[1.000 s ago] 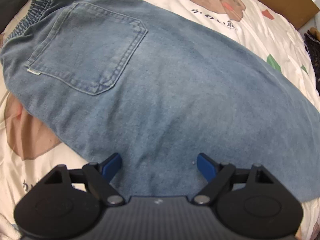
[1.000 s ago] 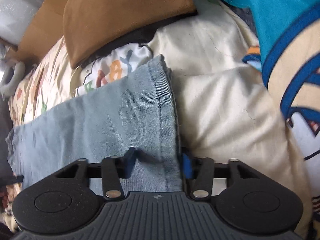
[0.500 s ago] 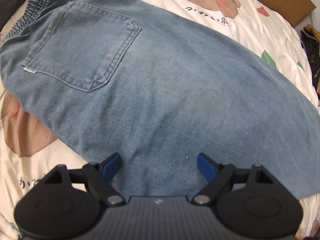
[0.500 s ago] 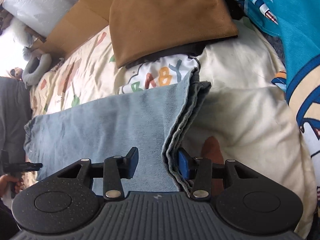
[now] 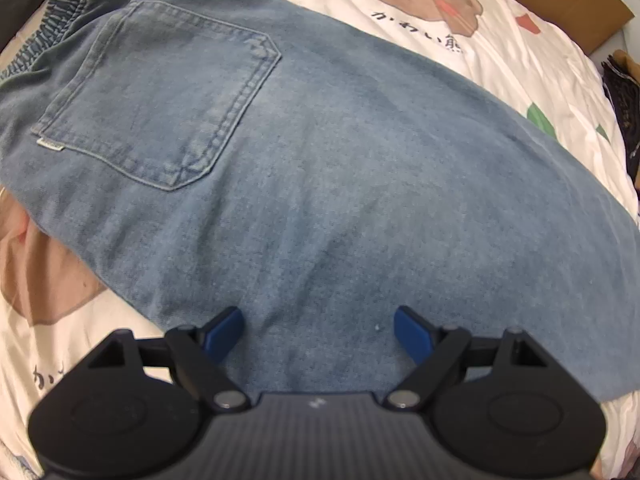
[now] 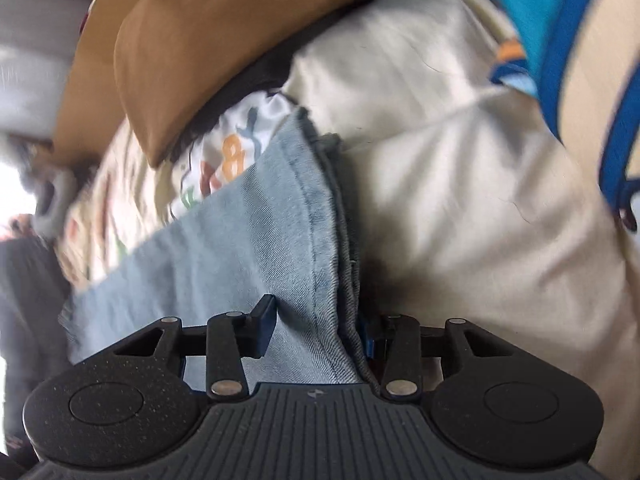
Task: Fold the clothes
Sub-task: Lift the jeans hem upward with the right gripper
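- The jeans [image 5: 340,184] are lying flat on a printed bedsheet [image 5: 500,64], back pocket [image 5: 160,104] up, elastic waistband [image 5: 44,36] at the far left of the left wrist view.
- Long axis of the jeans is running from that waistband rightward across the bed; the leg end is showing in the right wrist view, hem [image 6: 320,216] pointing away from the camera toward a brown cushion [image 6: 224,40].
- The left gripper [image 5: 318,330] is hovering over the seat and thigh area, jaws spread wide, blue pads either side of bare denim and gripping nothing; whether the tips are touching the cloth is not clear.
- The right gripper [image 6: 316,328] is straddling the stacked hem edge; its jaws are sitting partway closed with the layered denim between them. The right pad is pressing against the fold, the left pad appears to be meeting the cloth too, so it looks like a grip on the hem.
- The right wrist view is blurring, so fine contact is hard to read.
- Judgement: the right hand is the nearer one to the leg end, and the fold is likely depending on carrying that hem along the long axis toward the waistband, with the left hand sitting over the middle.
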{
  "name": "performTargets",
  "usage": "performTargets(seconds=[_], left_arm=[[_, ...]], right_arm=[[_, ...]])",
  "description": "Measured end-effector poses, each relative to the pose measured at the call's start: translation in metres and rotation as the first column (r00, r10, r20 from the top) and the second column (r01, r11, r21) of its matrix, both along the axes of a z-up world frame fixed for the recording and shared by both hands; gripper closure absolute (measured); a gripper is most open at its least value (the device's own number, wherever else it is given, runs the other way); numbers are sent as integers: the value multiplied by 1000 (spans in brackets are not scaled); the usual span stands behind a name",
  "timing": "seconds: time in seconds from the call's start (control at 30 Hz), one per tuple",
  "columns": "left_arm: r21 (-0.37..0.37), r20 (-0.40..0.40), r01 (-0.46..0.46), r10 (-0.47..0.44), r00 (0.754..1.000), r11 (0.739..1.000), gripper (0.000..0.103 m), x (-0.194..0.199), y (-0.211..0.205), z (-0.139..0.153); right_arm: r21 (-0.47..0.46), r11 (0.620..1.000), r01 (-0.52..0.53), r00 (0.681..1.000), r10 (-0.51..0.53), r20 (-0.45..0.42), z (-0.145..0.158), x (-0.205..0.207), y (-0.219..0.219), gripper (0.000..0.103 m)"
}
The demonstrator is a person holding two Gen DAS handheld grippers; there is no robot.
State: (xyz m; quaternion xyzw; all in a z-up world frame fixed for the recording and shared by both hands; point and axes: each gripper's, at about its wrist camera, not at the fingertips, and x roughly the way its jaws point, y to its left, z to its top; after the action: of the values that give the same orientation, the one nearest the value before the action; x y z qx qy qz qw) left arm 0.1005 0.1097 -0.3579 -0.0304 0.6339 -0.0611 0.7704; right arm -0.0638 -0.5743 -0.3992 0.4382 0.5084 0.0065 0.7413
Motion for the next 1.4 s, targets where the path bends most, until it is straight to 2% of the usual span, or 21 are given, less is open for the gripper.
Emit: performTargets(seconds=[0.07, 0.13, 0.17, 0.43, 0.53, 0.77, 1.17, 1.4], left_arm=[[0, 0, -1, 1, 1000, 1000, 18, 1, -1, 0], [-1, 0, -1, 1, 1000, 1000, 18, 1, -1, 0], [-1, 0, 0, 0, 1000, 1000, 18, 2, -2, 1], [-4, 5, -5, 5, 1000, 1000, 18, -1, -1, 10], [-9, 6, -5, 5, 1000, 1000, 18, -1, 4, 13], [-25, 10, 27, -27, 1000, 999, 18, -9, -12, 17], [-78, 31, 88, -86, 996, 993, 20, 7, -39, 20], [-88, 13, 177, -177, 984, 980, 20, 7, -62, 21]], right_arm=[[-2, 1000, -20, 1000, 20, -13, 1, 1, -1, 65], [-35, 997, -64, 998, 63, -21, 6, 5, 3, 90], [-54, 995, -87, 996, 86, -21, 10, 7, 6, 93], [-234, 942, -240, 970, 241, -26, 63, 22, 42, 95], [-269, 928, -257, 966, 258, -33, 87, 26, 48, 95], [-314, 901, -299, 952, 306, -28, 146, 29, 62, 95], [-293, 926, -239, 966, 257, 24, 205, 37, 54, 95], [-290, 932, -217, 967, 246, 69, 235, 40, 44, 95]])
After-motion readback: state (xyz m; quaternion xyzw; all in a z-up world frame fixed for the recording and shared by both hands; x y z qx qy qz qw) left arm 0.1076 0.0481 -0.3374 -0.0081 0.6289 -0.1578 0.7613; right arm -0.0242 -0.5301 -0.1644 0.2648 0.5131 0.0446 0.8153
